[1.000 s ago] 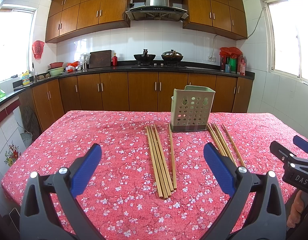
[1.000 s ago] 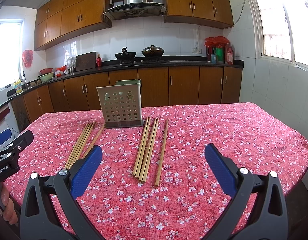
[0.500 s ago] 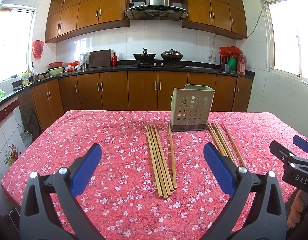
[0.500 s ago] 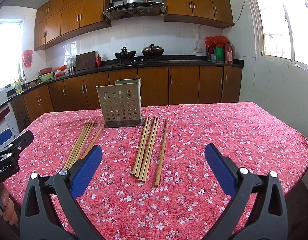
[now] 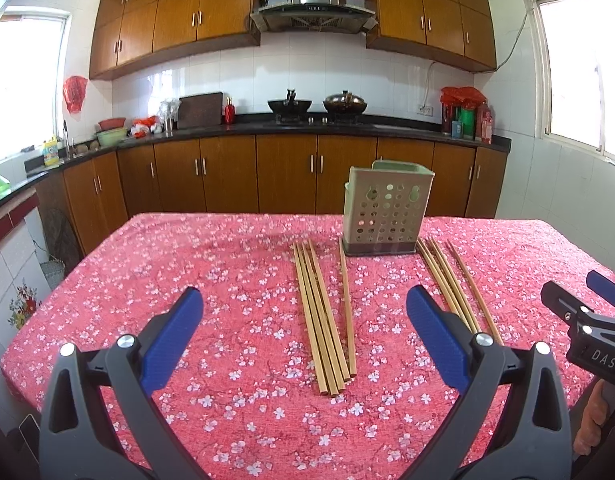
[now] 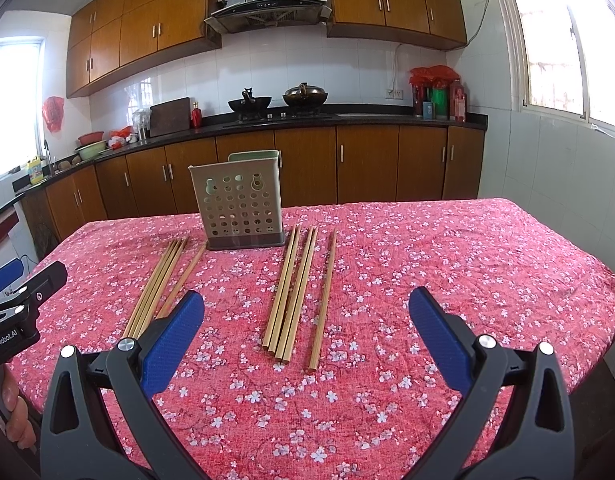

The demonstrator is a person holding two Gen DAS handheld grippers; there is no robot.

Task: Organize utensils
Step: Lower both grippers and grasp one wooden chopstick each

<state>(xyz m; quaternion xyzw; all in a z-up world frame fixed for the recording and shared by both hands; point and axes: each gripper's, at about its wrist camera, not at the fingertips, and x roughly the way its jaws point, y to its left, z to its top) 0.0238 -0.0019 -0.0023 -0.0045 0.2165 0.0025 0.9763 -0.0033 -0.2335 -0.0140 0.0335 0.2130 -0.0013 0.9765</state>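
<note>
holder (image 5: 383, 216): perforated, upright, mid-table | chopsticks left (image 5: 321, 320), right (image 5: 451, 284): bamboo, flat, flanking holder

The tablecloth (image 5: 187, 264) is patterned with white blossoms on red. Tan chopsticks (image 5: 321, 320) and a pale green holder (image 5: 385, 210) are shown; the pads (image 6: 171, 340) are coloured blue.

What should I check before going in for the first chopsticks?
1. Left gripper open, nothing held: ok.
2. Right gripper open, nothing held: ok.
3. Perforated utensil holder upright on the tablecloth: ok.
4. Left chopstick group lies flat ahead of the left gripper: ok.
5. Right chopstick group lies flat ahead of the right gripper: ok.
6. Holder interior free: cannot tell.
</note>
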